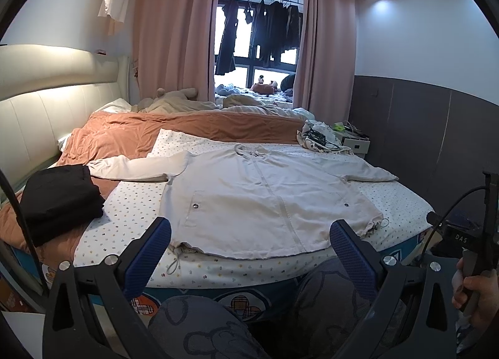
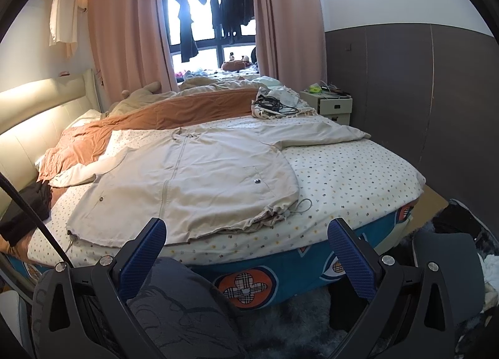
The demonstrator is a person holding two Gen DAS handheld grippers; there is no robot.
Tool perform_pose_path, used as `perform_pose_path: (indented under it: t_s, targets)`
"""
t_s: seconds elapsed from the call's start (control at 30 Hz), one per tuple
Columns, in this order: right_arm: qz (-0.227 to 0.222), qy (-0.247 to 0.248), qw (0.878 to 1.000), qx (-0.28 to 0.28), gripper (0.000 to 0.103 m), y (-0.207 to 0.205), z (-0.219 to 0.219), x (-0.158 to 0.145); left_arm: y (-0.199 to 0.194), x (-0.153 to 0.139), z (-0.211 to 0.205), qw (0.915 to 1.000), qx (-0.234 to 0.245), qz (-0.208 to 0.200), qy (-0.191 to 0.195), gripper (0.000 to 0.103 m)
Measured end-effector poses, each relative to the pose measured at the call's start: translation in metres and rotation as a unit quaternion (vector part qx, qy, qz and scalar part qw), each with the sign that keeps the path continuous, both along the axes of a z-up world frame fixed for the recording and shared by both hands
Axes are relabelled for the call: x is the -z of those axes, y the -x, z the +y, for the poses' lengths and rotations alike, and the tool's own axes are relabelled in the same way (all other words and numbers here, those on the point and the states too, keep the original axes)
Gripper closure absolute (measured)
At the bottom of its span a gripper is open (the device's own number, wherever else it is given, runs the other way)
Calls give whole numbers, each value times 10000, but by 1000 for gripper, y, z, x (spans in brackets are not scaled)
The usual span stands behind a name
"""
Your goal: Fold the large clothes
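The cream jacket (image 1: 249, 196) lies flat, front up, sleeves spread, on the bed (image 1: 218, 271). Both the left gripper (image 1: 249, 243) and right gripper (image 2: 246, 240) hover wide open and empty short of its hem. Folding looks not yet begun; the next move likely calls for pinching a sleeve (image 1: 131, 168) and bringing it across the body.

Home bedroom: bed (image 1: 280, 268), padded headboard (image 1: 46, 115), pink curtains (image 1: 174, 31).

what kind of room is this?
Almost certainly a home bedroom: a bed with a padded headboard, pink curtains at the window, and a beige jacket laid flat on it for folding.
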State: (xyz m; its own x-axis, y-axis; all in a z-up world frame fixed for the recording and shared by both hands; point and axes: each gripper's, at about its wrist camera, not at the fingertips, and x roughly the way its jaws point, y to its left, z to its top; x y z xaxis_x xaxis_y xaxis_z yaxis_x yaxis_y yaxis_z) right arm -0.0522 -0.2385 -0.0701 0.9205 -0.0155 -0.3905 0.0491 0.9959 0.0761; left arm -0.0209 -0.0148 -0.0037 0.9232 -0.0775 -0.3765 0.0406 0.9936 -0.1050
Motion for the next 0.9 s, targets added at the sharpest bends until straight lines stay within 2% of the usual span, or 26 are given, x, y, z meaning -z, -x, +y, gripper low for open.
perform_pose_path:
  t_s: [0.63,0.9]
  targets:
    - [-145,186,9997,91,0,7,12,6,-2,1,-5,10000,46,5,-65,0]
    - [-121,95,9999,39,0,5,12,11,2,1,-7,9999,86,32,-142,0]
